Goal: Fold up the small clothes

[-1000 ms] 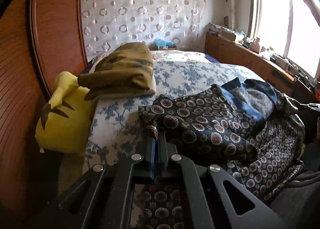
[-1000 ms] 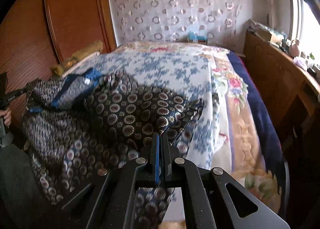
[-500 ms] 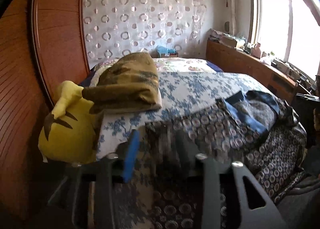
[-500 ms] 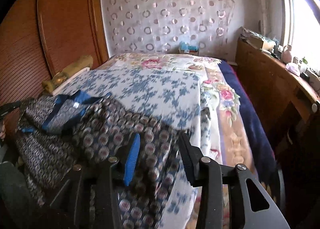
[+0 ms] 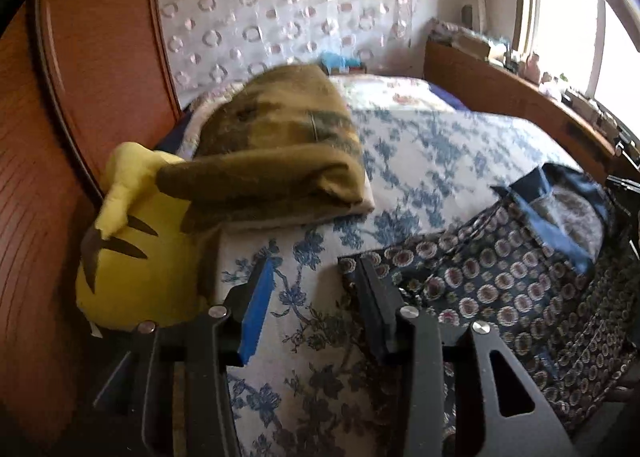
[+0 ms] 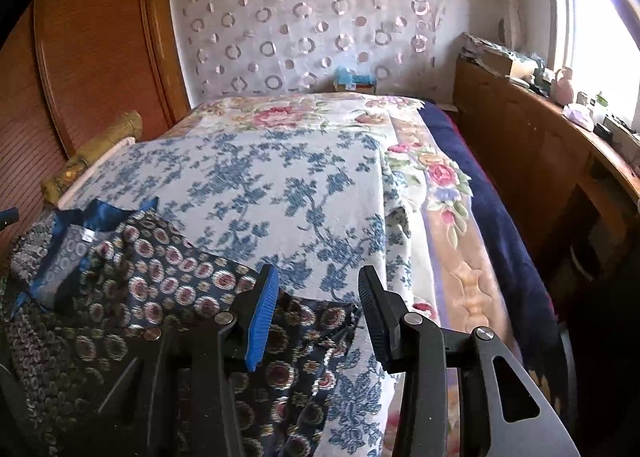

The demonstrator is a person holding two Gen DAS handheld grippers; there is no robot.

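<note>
No text, label, brand, number or sign can be read in either view. A small white tag [image 6: 87,234] sits inside the garment [image 6: 168,277] near its blue collar, but it is too small and blurred to make out any print. The box [image 6: 356,81] at the far end of the bed shows no legible lettering.

Dark navy garment [image 5: 500,289] with round floral medallions is lying rumpled on the blue-flowered bed cover. Blue-trimmed neckline is showing, grey lining exposed. One edge is draping over the bed's near side.
</note>
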